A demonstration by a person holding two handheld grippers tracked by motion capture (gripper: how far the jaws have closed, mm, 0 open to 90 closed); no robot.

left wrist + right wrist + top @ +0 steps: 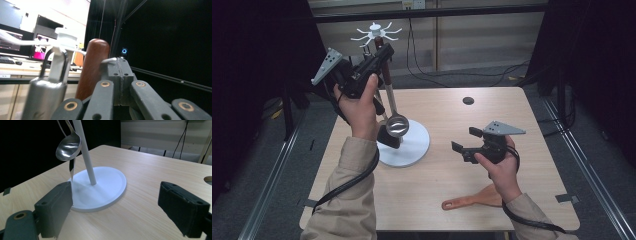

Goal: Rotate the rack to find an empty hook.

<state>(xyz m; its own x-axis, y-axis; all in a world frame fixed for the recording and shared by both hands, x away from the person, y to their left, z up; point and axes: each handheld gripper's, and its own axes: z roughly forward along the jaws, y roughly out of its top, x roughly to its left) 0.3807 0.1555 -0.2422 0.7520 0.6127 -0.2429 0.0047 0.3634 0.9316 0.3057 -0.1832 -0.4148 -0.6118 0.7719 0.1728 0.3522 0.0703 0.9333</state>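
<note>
We hold the left gripper (384, 50) raised high beside the white rack (376, 33), up near its hook crown, above the left half of the tabletop (492, 120). Its jaws are pressed together, and in the left gripper view a brown wooden handle (92, 67) stands just beside them; whether they pinch it, we cannot tell. That handle belongs to a dark utensil (388, 136) whose long axis runs nearly upright, handle end pointing up toward the hooks, blade end down over the rack's round white base (417, 145). A steel ladle (396, 125) hangs alongside it, bowl low and just above the base. The right gripper (464, 141) hovers over the middle of the tabletop, jaws spread wide and holding nothing, facing the rack. A wooden spatula (472, 200) lies flat near the front edge, toward the right front corner, its handle pointing left along that edge.
</note>
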